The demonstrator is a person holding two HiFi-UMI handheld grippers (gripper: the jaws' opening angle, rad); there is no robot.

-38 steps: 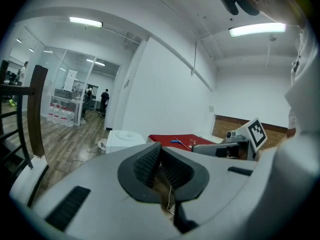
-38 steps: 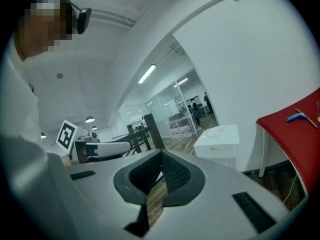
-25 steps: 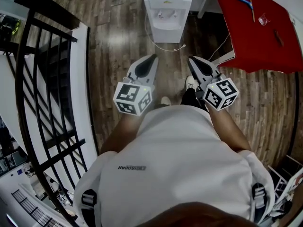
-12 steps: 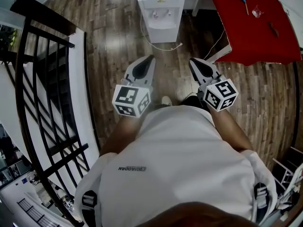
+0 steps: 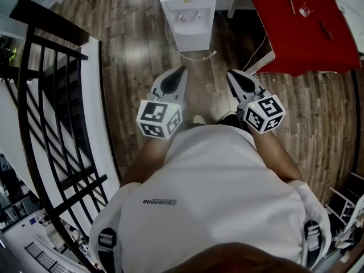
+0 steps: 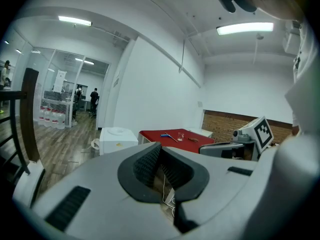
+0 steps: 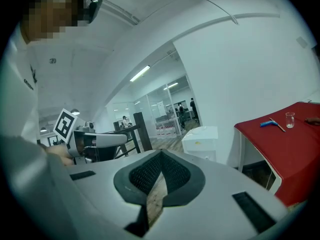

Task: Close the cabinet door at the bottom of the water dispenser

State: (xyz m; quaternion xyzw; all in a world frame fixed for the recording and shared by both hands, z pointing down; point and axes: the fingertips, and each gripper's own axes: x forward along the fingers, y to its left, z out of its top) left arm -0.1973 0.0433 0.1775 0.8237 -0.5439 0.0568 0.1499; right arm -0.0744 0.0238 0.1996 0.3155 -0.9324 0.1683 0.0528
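Observation:
The white water dispenser [image 5: 187, 10] stands on the wood floor at the top centre of the head view, well ahead of both grippers. It also shows as a white box in the left gripper view [image 6: 117, 139] and the right gripper view [image 7: 202, 141]. Its bottom cabinet door cannot be made out in any view. My left gripper [image 5: 182, 70] and right gripper [image 5: 230, 73] are held side by side in front of the person's body and point toward the dispenser. Both are shut, with nothing between their jaws [image 6: 160, 146] [image 7: 161, 153].
A red-topped table [image 5: 301, 27] stands right of the dispenser with a blue tool and a small glass on it. A black railing [image 5: 51, 95] over a stairwell runs along the left. A white cable [image 5: 199, 56] lies on the floor before the dispenser.
The dispenser and the red table have slid toward the top left of the head view. Both grippers keep the same pose and stay shut.

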